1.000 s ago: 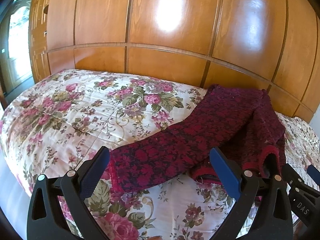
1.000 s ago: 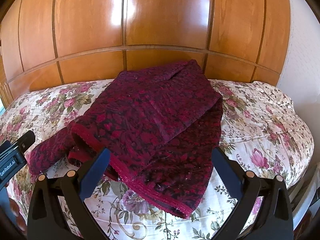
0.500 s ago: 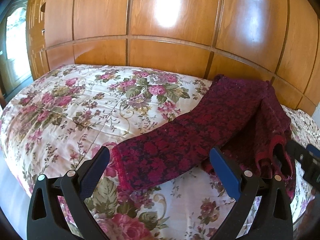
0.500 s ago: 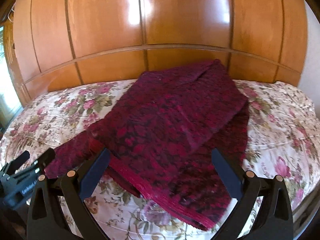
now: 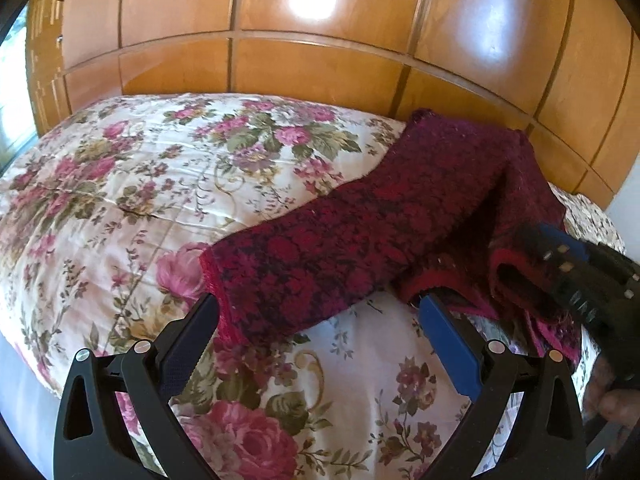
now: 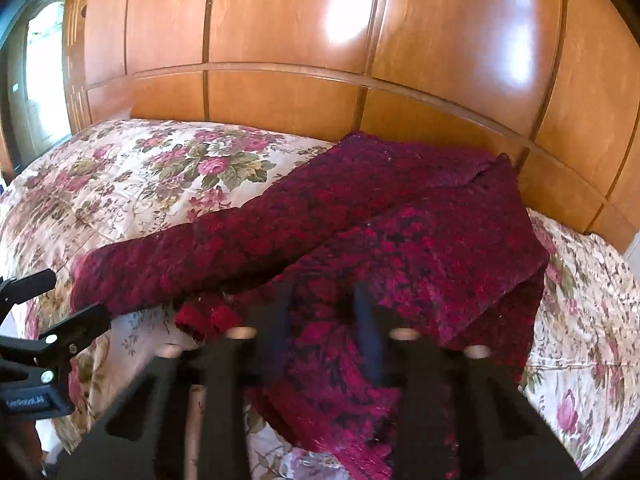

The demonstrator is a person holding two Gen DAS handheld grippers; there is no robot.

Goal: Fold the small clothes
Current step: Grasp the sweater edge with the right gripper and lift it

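My right claw (image 6: 320,312) is closing on the red garment (image 6: 400,240); my left claw (image 5: 318,312) gapes wide with nothing in it.

The one garment, a nubbly knit in crimson and black with a red hem, sprawls on the flowered quilt (image 5: 120,184) before the glossy wooden panels (image 5: 320,72). Its long sleeve end lies between my left fingers, untouched. My right fingers (image 6: 280,312), blurred, stand close together with its hem fabric between them. Two claws, one garment.
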